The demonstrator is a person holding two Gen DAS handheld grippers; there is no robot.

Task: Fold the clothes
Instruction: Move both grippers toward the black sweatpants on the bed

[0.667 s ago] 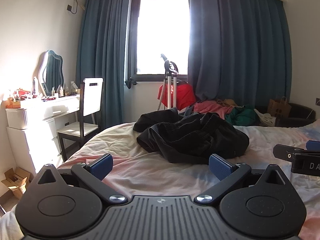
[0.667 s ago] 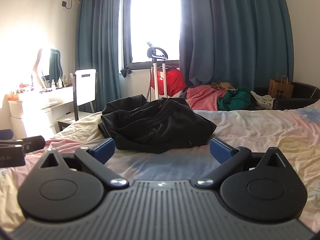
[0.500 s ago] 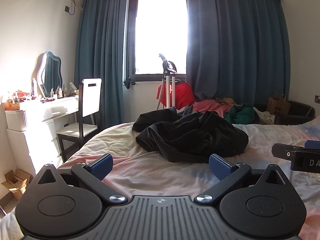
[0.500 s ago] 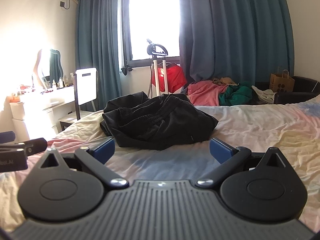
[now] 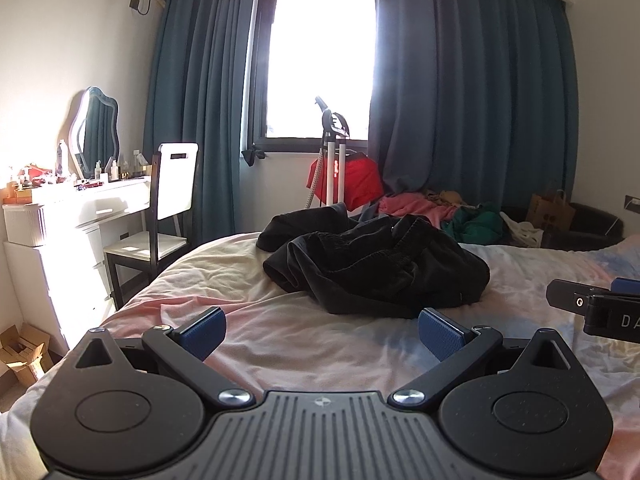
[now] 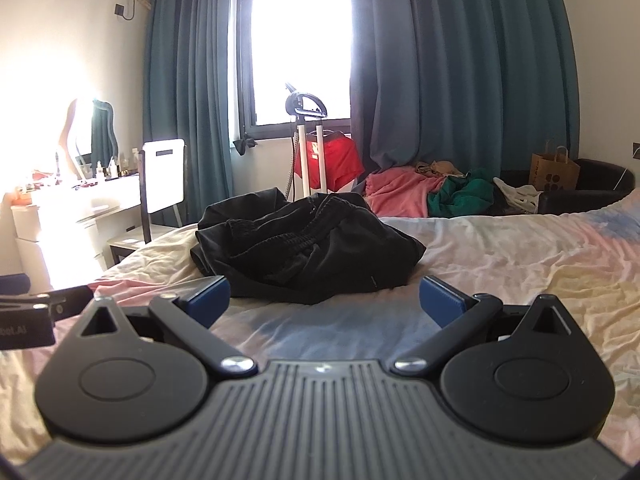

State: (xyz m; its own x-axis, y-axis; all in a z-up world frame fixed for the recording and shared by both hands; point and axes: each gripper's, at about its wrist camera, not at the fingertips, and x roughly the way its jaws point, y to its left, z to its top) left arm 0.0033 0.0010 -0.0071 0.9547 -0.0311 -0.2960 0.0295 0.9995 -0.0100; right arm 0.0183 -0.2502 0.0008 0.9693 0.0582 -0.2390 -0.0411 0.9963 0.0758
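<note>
Black garment crumpled in a heap on bed. Left gripper and right gripper both gape wide, empty, short of it.

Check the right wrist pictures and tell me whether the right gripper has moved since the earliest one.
Yes. The right gripper has edged forward toward the black garment, and slightly right: garment and window sit a little left of before. Its jaws are open, holding nothing.

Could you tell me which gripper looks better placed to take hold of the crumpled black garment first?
Probably right: the right gripper, open, faces the crumpled black garment squarely, whereas the left gripper sees it off-centre.
</note>
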